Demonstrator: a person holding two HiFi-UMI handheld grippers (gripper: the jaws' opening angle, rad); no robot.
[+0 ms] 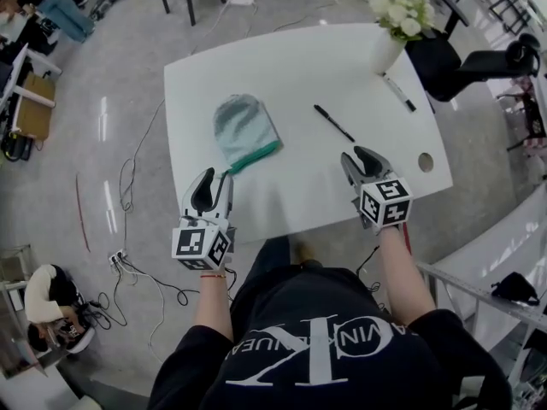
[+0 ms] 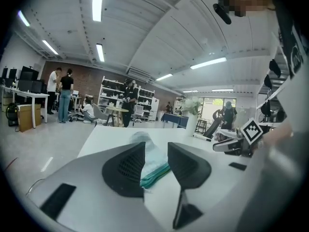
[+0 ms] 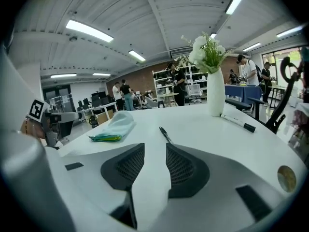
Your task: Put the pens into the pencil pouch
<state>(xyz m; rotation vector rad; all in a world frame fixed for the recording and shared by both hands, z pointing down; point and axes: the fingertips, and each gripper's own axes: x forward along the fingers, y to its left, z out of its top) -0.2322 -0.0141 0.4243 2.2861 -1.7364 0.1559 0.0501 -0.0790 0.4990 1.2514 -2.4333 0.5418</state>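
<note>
A pale teal pencil pouch (image 1: pixel 244 129) with a green zipper edge lies on the white table (image 1: pixel 291 67), its opening toward the near side. To its right rest a black pen (image 1: pixel 333 123) and, farther right, a white marker (image 1: pixel 399 93) with a black cap. My left gripper (image 1: pixel 215 184) hovers open just short of the pouch (image 2: pixel 153 159), nothing between its jaws. My right gripper (image 1: pixel 359 162) is open and empty, pointing at the black pen (image 3: pixel 165 134). The right gripper view also shows the pouch (image 3: pixel 114 127) and the marker (image 3: pixel 239 122).
A white vase (image 1: pixel 386 45) of flowers stands at the table's far right, near the marker. A round cable hole (image 1: pixel 425 161) sits near the right edge. Cables and a power strip (image 1: pixel 118 259) lie on the floor to the left. People stand far off in the room.
</note>
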